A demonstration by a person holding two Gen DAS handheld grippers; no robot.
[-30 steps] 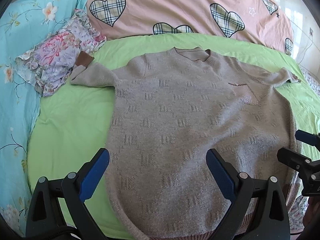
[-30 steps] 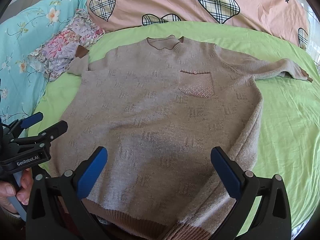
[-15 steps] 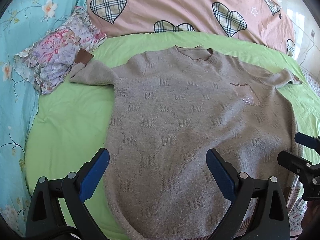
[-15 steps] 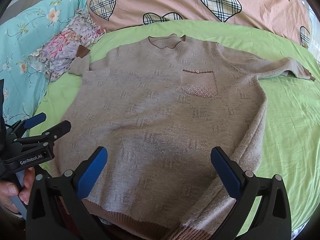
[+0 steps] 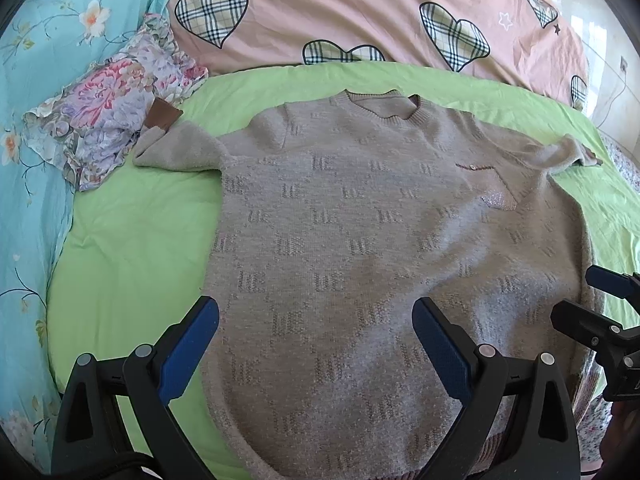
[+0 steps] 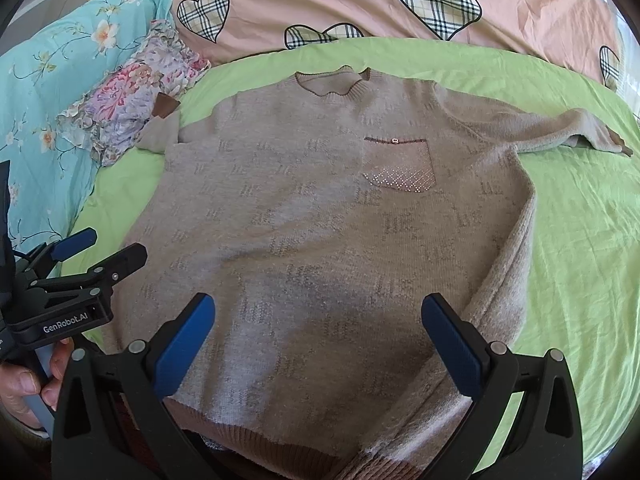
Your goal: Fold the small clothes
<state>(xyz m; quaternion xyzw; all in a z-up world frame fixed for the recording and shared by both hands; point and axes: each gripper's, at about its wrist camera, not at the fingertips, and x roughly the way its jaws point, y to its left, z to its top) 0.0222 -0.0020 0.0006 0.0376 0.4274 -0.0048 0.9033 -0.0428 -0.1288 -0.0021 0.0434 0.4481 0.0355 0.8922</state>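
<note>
A beige knitted sweater [image 5: 360, 248] lies flat, front up, on a green sheet [image 5: 132, 248]. Its chest pocket [image 6: 400, 164] has a sparkly lower part. One sleeve reaches left onto floral cloth, its brown cuff [image 5: 160, 118] on top; the other sleeve [image 6: 560, 128] stretches right. My left gripper [image 5: 316, 320] is open and empty above the sweater's lower body. My right gripper [image 6: 318, 316] is open and empty above the hem area [image 6: 256, 438]. Each gripper also shows in the other's view: the left [image 6: 96, 250], the right [image 5: 588, 300].
A floral cloth [image 5: 108, 120] lies at the back left, on a turquoise flowered cover [image 5: 28, 184]. A pink quilt with plaid hearts [image 5: 360, 12] lies across the back of the bed. Green sheet lies bare on both sides of the sweater.
Both grippers have drawn back slightly toward the hem, so the sweater sits a little farther off. Both stay open; the sweater has not moved.
</note>
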